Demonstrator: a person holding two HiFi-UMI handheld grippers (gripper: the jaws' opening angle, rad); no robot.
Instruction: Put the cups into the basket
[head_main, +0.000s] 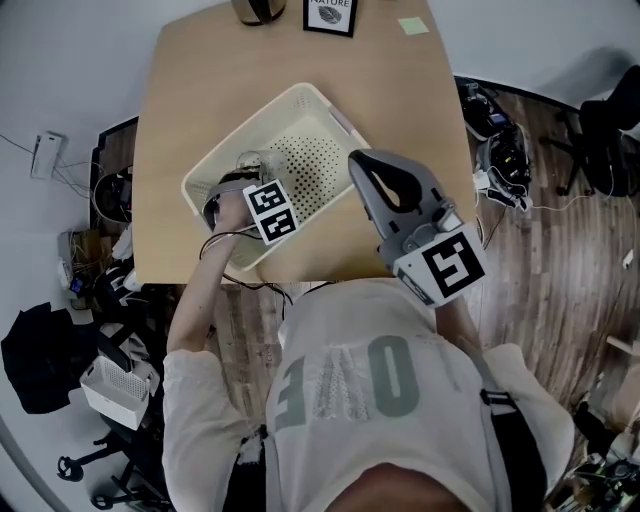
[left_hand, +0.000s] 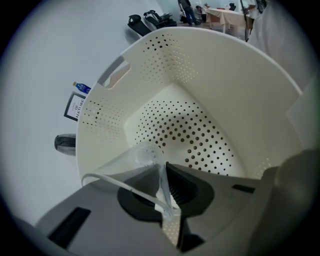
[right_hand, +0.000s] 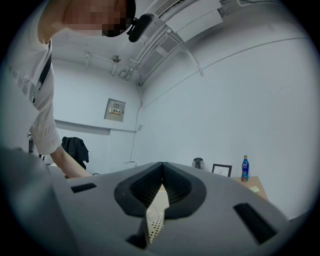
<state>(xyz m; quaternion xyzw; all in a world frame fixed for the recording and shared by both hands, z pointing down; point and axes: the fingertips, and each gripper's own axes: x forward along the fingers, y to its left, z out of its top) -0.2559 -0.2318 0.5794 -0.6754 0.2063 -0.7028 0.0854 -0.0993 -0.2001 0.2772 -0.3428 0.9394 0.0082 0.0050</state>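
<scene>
A cream perforated basket (head_main: 312, 104) lies tilted on the wooden table (head_main: 180, 80). My left gripper (head_main: 226, 190) reaches into the basket's near-left corner. It is shut on the wall of a clear plastic cup (head_main: 250, 161). In the left gripper view the cup (left_hand: 131, 162) hangs over the basket floor (left_hand: 200, 135), its thin wall pinched where the left gripper (left_hand: 164, 169) closes. My right gripper (head_main: 364, 168) hovers just right of the basket, raised and pointing away. In its own view the right gripper (right_hand: 162, 166) is shut with nothing between the jaws.
A framed picture (head_main: 330, 14), a dark kettle (head_main: 258, 9) and a green sticky note (head_main: 411, 26) sit at the table's far edge. A blue bottle (right_hand: 244, 168) stands near the frame. Chairs, cables and a small white crate (head_main: 115, 388) are on the floor around.
</scene>
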